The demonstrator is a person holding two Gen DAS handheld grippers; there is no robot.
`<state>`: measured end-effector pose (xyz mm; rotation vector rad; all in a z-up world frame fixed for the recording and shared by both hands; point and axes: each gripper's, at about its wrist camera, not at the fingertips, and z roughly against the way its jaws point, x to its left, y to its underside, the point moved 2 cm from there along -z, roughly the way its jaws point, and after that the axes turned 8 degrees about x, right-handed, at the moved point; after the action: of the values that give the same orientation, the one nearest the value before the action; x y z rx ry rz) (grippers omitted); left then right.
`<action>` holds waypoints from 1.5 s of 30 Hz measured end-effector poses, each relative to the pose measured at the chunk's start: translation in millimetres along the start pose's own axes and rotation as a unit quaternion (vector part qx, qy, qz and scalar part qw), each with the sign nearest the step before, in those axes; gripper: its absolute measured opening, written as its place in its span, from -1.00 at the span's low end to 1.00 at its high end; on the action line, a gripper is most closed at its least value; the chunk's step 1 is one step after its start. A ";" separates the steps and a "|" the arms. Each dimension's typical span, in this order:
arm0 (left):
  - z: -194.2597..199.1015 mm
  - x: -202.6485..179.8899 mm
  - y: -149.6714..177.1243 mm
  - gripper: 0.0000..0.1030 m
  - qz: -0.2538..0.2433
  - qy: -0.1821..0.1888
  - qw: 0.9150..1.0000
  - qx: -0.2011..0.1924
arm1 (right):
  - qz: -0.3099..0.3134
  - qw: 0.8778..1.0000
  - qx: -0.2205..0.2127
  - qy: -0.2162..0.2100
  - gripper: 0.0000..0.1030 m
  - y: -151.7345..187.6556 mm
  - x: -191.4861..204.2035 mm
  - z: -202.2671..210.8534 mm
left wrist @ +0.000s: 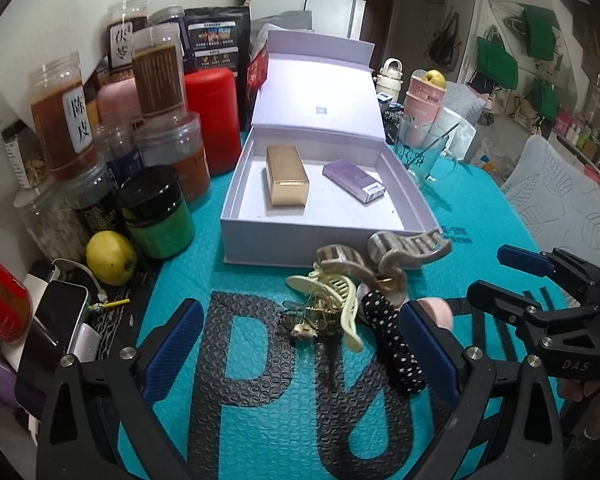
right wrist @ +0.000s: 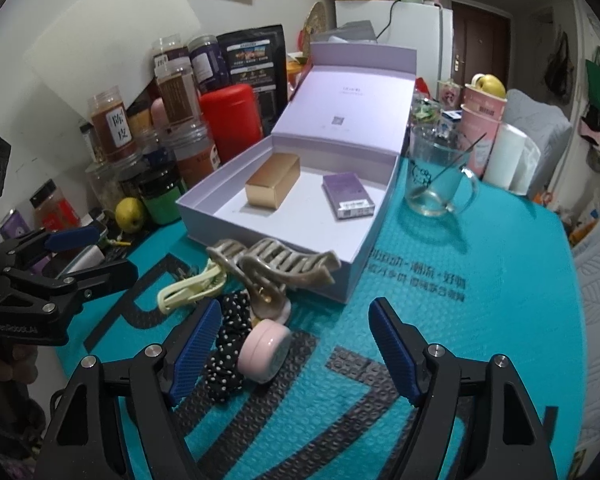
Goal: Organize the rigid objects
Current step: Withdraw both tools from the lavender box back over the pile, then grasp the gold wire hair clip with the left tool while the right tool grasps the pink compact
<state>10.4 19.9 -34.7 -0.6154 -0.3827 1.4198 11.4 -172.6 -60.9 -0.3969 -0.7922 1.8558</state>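
Observation:
An open lavender box [left wrist: 300, 246] [right wrist: 358, 272] holds a gold box [left wrist: 286, 182] [right wrist: 272, 186] and a purple box [left wrist: 354, 180] [right wrist: 348, 196]. In front of it lies a pile: beige claw clips [left wrist: 408, 250] [right wrist: 288, 260], a pale green claw clip [left wrist: 336, 296] [right wrist: 192, 290], a black polka-dot scrunchie [left wrist: 396, 340] [right wrist: 230, 332], a pink round case [left wrist: 436, 308] [right wrist: 264, 348] and a small metal clip [left wrist: 304, 324]. My left gripper [left wrist: 300, 320] [right wrist: 112, 252] is open, its fingers either side of the pile. My right gripper [right wrist: 296, 308] [left wrist: 490, 274] is open, with the pink case near its left finger.
Everything rests on a teal bubble mat [left wrist: 292, 400]. Several jars [left wrist: 160, 80], a red canister [left wrist: 212, 120], a lemon [left wrist: 110, 258] and a phone [left wrist: 56, 320] crowd the left side. A glass mug [right wrist: 432, 176] with a stirrer stands right of the box.

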 end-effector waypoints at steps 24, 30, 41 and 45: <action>-62.5 31.4 -11.7 0.94 0.035 -0.027 0.998 0.033 | -0.007 0.998 0.059 -0.022 0.51 1.8 -10.9 -53.3; -79.1 25.4 -11.0 0.94 0.033 0.018 0.997 0.065 | -0.006 0.998 0.062 -0.021 0.51 4.0 -11.9 -52.7; -73.1 19.9 4.7 0.80 0.021 0.029 0.998 0.045 | -0.027 0.997 0.078 -0.006 0.51 19.2 -23.2 -50.7; -73.5 11.7 3.2 0.80 0.007 0.024 0.999 0.036 | -0.023 0.997 0.077 0.008 0.51 25.8 -22.3 -50.0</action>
<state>52.9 19.3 -95.9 -0.5928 -0.2879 1.4225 32.6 -182.3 -116.7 -0.2916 -0.6367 1.8533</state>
